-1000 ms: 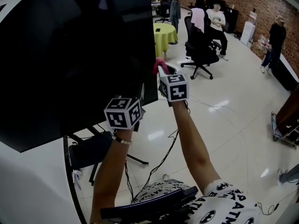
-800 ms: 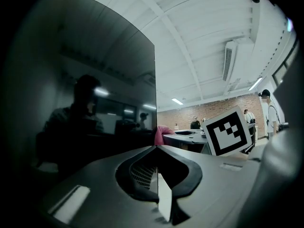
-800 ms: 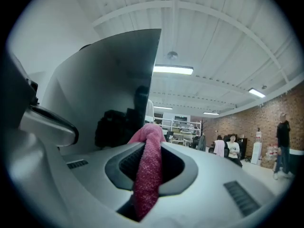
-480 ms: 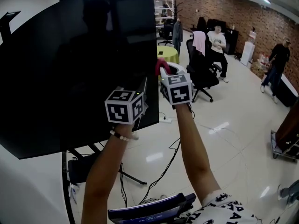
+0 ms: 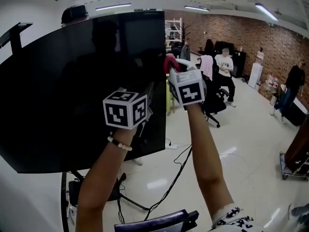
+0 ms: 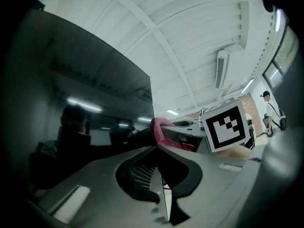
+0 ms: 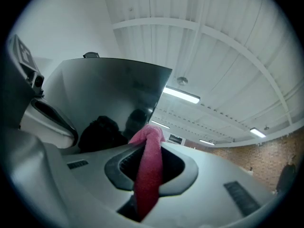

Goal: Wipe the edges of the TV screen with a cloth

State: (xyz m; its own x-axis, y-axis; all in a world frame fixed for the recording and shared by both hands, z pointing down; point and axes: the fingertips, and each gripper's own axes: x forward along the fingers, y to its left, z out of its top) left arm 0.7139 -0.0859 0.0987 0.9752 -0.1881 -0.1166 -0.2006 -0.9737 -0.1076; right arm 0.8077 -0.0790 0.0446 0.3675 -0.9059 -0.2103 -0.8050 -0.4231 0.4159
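Note:
The big black TV screen (image 5: 77, 86) fills the left of the head view, its right edge running down at mid-frame. My right gripper (image 5: 172, 67) is shut on a pink cloth (image 5: 169, 62) and holds it against the upper part of that right edge. From the right gripper view the cloth (image 7: 149, 167) hangs folded between the jaws, with the TV (image 7: 109, 94) just beyond. My left gripper (image 5: 148, 94) is lower on the same edge. Its jaws (image 6: 159, 175) are shut on the thin rim of the TV (image 6: 85, 108), and the cloth (image 6: 161, 126) shows just above them.
The TV stand's legs (image 5: 130, 202) and a black cable (image 5: 176, 175) lie on the glossy floor below. An office chair (image 5: 212, 103) and a seated person (image 5: 224, 66) are behind the right gripper. Another person (image 5: 289, 91) stands by the brick wall. A trolley (image 5: 293, 164) sits far right.
My right gripper has slid the pink cloth upward along the TV's right edge. The head view has tilted up. The left gripper stays clamped low on the edge.

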